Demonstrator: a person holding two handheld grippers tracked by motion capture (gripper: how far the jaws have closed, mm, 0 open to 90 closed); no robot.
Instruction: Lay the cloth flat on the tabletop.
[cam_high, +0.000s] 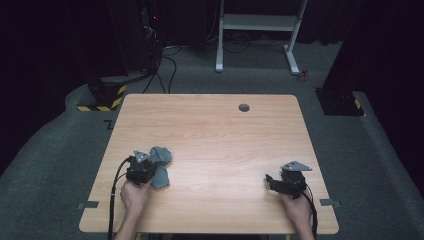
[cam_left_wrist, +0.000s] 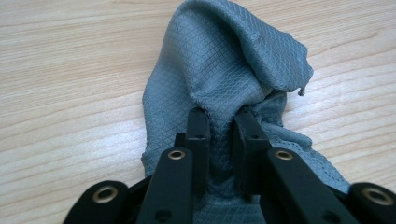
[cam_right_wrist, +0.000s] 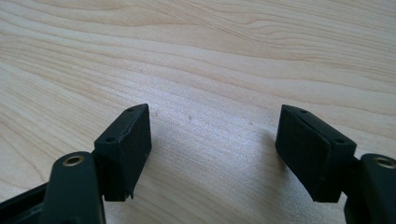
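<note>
a: cloth (cam_high: 161, 167). grey, diamond-weave, crumpled; it lies on the table (cam_high: 210, 130) near the front-left corner, just inside the left edge and short of the front edge. in the left gripper view the cloth (cam_left_wrist: 224, 70) rises in a fold ahead of the jaws and spreads flat beneath them.

b: room around it?

a: bare wood runs from the cloth to the far edge and across to the right side. a small round hole (cam_high: 244, 107) sits near the far edge, well apart from the cloth.

b: left gripper (cam_high: 142, 165)?

a: it touches the cloth from the near side. in its own view the left gripper (cam_left_wrist: 223, 126) has its jaws drawn close together, with a ridge of cloth pinched between the pads.

b: right gripper (cam_high: 280, 182)?

a: near the front-right corner, well apart from the cloth, held by a hand (cam_high: 296, 207) close to the front edge. in its own view the right gripper (cam_right_wrist: 215, 140) has its jaws wide apart, with bare wood between them.

b: beyond the table?

a: grey carpet on all sides; a white frame (cam_high: 260, 30) stands past the far edge.
</note>
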